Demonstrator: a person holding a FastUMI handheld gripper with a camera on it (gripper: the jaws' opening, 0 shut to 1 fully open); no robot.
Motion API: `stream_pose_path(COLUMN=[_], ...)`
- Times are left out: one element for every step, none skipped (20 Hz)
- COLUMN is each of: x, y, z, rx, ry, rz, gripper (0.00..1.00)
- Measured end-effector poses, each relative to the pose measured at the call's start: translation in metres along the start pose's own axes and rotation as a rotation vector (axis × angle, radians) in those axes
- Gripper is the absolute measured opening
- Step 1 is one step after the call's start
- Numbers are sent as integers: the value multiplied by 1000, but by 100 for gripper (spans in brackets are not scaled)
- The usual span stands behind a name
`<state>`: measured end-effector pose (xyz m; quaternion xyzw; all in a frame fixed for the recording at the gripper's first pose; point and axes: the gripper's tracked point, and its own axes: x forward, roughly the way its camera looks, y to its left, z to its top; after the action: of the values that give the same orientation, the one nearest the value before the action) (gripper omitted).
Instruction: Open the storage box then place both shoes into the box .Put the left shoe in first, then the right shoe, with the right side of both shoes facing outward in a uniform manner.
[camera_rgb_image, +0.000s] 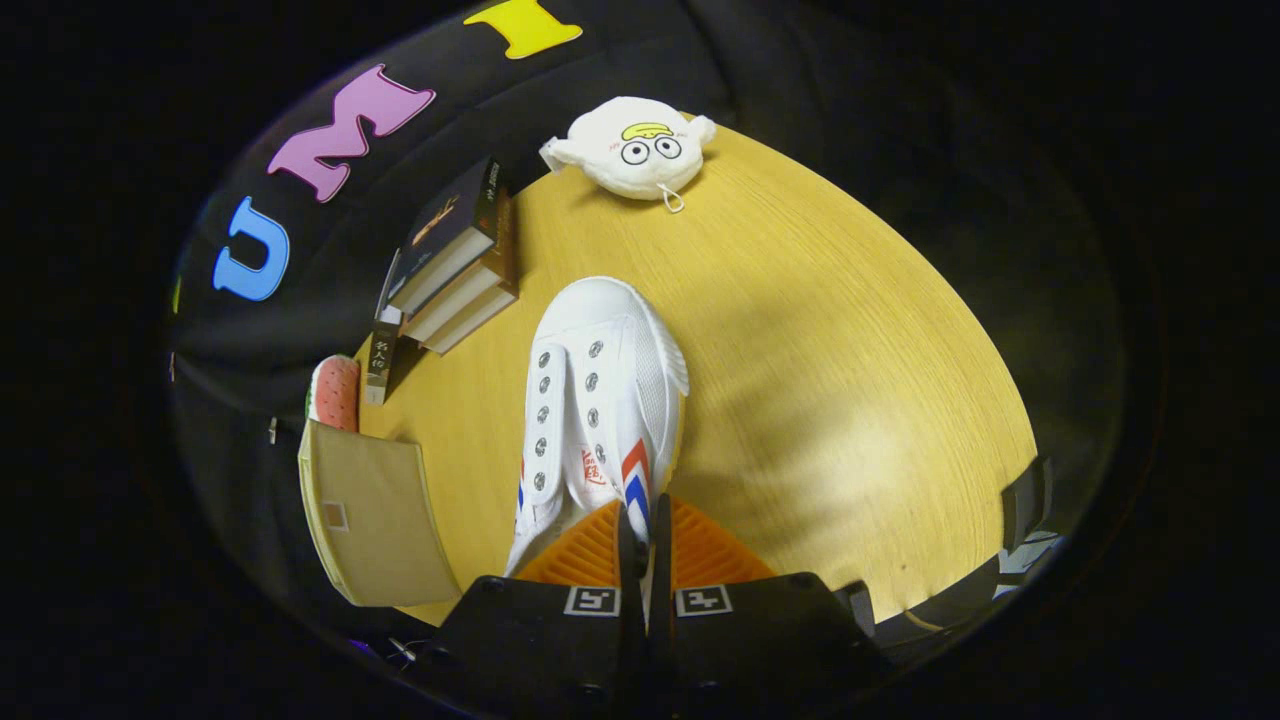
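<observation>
grip: gripper (645, 535) fingers were nearly closed, pinching the white shoe (600, 400) by its side collar.
risk: thin hold; shoe ahead could swing or slip.

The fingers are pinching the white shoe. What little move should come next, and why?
Probably lift the white canvas shoe with red and blue stripes a little off the yellow wooden table. The gripper looks shut on its collar, and the shoe's toe points away toward the white plush toy.
</observation>
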<state>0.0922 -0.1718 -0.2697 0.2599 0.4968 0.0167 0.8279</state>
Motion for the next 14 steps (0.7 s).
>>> stream_pose_path(x=[-9,-20,-31,-41,-51,-60,-67,-74,-80,-84,-88,-91,-93,-95], y=[10,22,36,51,66,82,100,117,135,154,172,189,205,220], z=[-1,-2,-4,-6,-9,-12,-16,-20,-25,-29,-35,-41,-46,-50], rx=[-5,-12,-24,-34,-40,-46,-50,-54,-59,-66,-77,-90,-107,-122], ry=[-11,-24,-36,-46,-56,-63,-68,-72,-77,-80,-79,-80,-79,-80], rz=[7,12,18,25,34,46,60,78,96,117,138,158,179,193], gripper=[6,6,6,5,5,5,5,5,5,5,5,5,5,6])
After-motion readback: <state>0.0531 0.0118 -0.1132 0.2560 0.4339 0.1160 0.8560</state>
